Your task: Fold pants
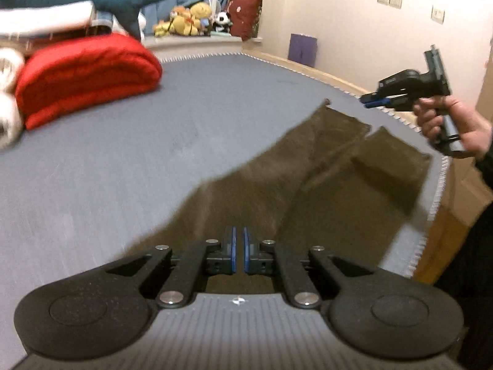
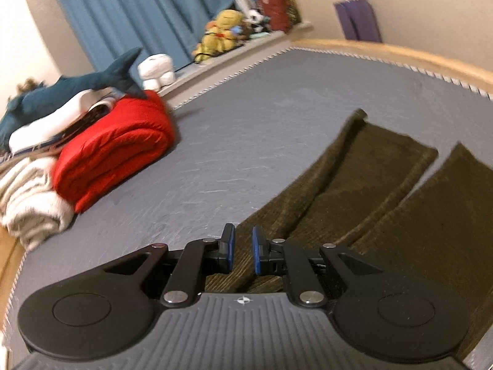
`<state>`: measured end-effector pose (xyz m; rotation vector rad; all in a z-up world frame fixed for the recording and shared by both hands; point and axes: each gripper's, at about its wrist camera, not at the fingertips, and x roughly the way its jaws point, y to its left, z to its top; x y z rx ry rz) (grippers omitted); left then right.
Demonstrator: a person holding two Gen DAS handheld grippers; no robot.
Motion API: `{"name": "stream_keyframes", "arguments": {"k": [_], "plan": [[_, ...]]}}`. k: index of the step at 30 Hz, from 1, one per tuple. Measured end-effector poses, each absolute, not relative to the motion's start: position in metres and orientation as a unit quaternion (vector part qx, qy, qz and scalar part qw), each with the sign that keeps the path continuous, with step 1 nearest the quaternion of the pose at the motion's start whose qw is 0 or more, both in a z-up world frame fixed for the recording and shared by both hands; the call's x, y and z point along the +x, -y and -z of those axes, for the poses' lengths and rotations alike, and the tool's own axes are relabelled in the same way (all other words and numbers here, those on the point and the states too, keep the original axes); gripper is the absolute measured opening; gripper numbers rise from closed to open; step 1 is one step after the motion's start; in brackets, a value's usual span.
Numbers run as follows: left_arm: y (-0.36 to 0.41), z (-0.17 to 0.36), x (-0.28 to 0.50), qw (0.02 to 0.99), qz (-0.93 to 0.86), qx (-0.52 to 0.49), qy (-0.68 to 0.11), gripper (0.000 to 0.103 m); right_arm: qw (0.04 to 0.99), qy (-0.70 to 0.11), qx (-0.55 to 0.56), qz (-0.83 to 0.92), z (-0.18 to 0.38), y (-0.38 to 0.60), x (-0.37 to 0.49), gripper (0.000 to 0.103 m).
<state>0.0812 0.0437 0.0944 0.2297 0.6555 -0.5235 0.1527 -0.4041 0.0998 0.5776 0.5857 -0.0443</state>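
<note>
From the left wrist, a red quilt (image 1: 86, 77) lay at the far left of the bed (image 1: 123, 160), soft toys (image 1: 191, 18) on the sill beyond. The olive pants (image 1: 308, 178) stretched towards the bed's right edge. The left tongs (image 1: 239, 251) stood nearly closed above the cloth, nothing visibly gripped. A hand (image 1: 453, 126) held the right tongs (image 1: 368, 100) over that edge, narrow. From the right wrist, the right tongs (image 2: 243, 251) hovered narrow over the pants (image 2: 385, 191), whose legs lay side by side; grey bed (image 2: 246, 129) lay bare between them and the quilt (image 2: 117, 148).
</note>
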Motion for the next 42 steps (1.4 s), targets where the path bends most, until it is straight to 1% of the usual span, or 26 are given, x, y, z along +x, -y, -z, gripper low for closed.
{"name": "stream_keyframes", "arguments": {"k": [2, 5, 7, 8, 9, 10, 11, 12, 16, 17, 18, 19, 20, 21, 23, 25, 26, 27, 28, 29, 30, 31, 32, 35, 42], "plan": [[-0.023, -0.088, 0.097, 0.912, 0.240, 0.117, -0.313, 0.015, 0.913, -0.282, 0.293, 0.025, -0.094, 0.412, 0.159, 0.013], [-0.008, -0.058, 0.111, 0.909, 0.226, 0.091, -0.337, 0.016, 0.912, -0.277, 0.300, 0.030, -0.085, 0.421, 0.170, 0.013], [0.001, -0.036, 0.129, 0.895, 0.211, 0.106, -0.380, 0.016, 0.910, -0.278, 0.307, 0.034, -0.077, 0.426, 0.178, 0.013], [0.009, -0.031, 0.131, 0.891, 0.208, 0.122, -0.385, 0.017, 0.907, -0.282, 0.312, 0.035, -0.071, 0.428, 0.183, 0.013], [0.014, -0.027, 0.131, 0.891, 0.211, 0.135, -0.379, 0.026, 0.902, -0.288, 0.320, 0.035, -0.063, 0.430, 0.190, 0.013], [0.018, -0.024, 0.132, 0.890, 0.216, 0.140, -0.377, 0.031, 0.898, -0.292, 0.327, 0.032, -0.057, 0.433, 0.194, 0.013], [0.021, -0.022, 0.133, 0.888, 0.220, 0.139, -0.379, 0.040, 0.893, -0.299, 0.335, 0.026, -0.048, 0.434, 0.202, 0.013], [0.024, -0.019, 0.134, 0.885, 0.227, 0.136, -0.384, 0.042, 0.888, -0.307, 0.341, 0.023, -0.041, 0.435, 0.208, 0.013], [0.030, -0.009, 0.140, 0.872, 0.240, 0.155, -0.396, 0.042, 0.861, -0.342, 0.375, 0.012, -0.007, 0.429, 0.238, 0.013], [0.033, -0.006, 0.140, 0.869, 0.247, 0.158, -0.399, 0.044, 0.853, -0.354, 0.384, 0.010, 0.003, 0.426, 0.246, 0.015], [0.035, -0.003, 0.143, 0.864, 0.254, 0.162, -0.403, 0.049, 0.845, -0.364, 0.392, 0.008, 0.012, 0.424, 0.254, 0.022], [0.038, -0.001, 0.143, 0.860, 0.260, 0.168, -0.406, 0.051, 0.840, -0.370, 0.396, 0.008, 0.019, 0.421, 0.259, 0.026], [0.043, 0.005, 0.143, 0.854, 0.266, 0.181, -0.408, 0.054, 0.835, -0.378, 0.400, 0.011, 0.027, 0.418, 0.265, 0.036], [0.047, 0.010, 0.141, 0.850, 0.269, 0.198, -0.407, 0.056, 0.830, -0.385, 0.403, 0.013, 0.033, 0.414, 0.270, 0.042], [0.053, 0.019, 0.140, 0.846, 0.263, 0.228, -0.404, 0.056, 0.823, -0.393, 0.411, 0.014, 0.044, 0.410, 0.279, 0.043], [0.054, 0.026, 0.142, 0.844, 0.251, 0.241, -0.408, 0.055, 0.826, -0.389, 0.409, 0.019, 0.046, 0.405, 0.283, 0.043], [0.053, 0.028, 0.144, 0.844, 0.246, 0.241, -0.410, 0.053, 0.828, -0.386, 0.406, 0.022, 0.045, 0.402, 0.285, 0.043], [0.053, 0.031, 0.145, 0.844, 0.242, 0.245, -0.411, 0.045, 0.831, -0.382, 0.403, 0.026, 0.043, 0.400, 0.287, 0.043], [0.053, 0.032, 0.145, 0.844, 0.239, 0.250, -0.410, 0.041, 0.833, -0.379, 0.402, 0.029, 0.041, 0.398, 0.287, 0.043], [0.053, 0.032, 0.145, 0.844, 0.238, 0.253, -0.408, 0.035, 0.834, -0.376, 0.402, 0.030, 0.040, 0.396, 0.289, 0.043], [0.052, 0.030, 0.146, 0.844, 0.242, 0.249, -0.408, 0.023, 0.836, -0.376, 0.399, 0.031, 0.040, 0.393, 0.290, 0.035], [0.050, 0.027, 0.145, 0.845, 0.244, 0.243, -0.408, 0.016, 0.838, -0.377, 0.393, 0.033, 0.040, 0.392, 0.290, 0.029], [0.048, 0.024, 0.145, 0.847, 0.245, 0.237, -0.407, 0.010, 0.840, -0.379, 0.388, 0.037, 0.039, 0.393, 0.289, 0.017], [0.039, 0.010, 0.139, 0.854, 0.251, 0.230, -0.394, 0.008, 0.842, -0.370, 0.390, 0.037, 0.031, 0.396, 0.283, 0.012], [0.014, -0.019, 0.116, 0.867, 0.276, 0.220, -0.351, 0.006, 0.878, -0.330, 0.345, 0.017, -0.024, 0.399, 0.234, 0.009]]}}
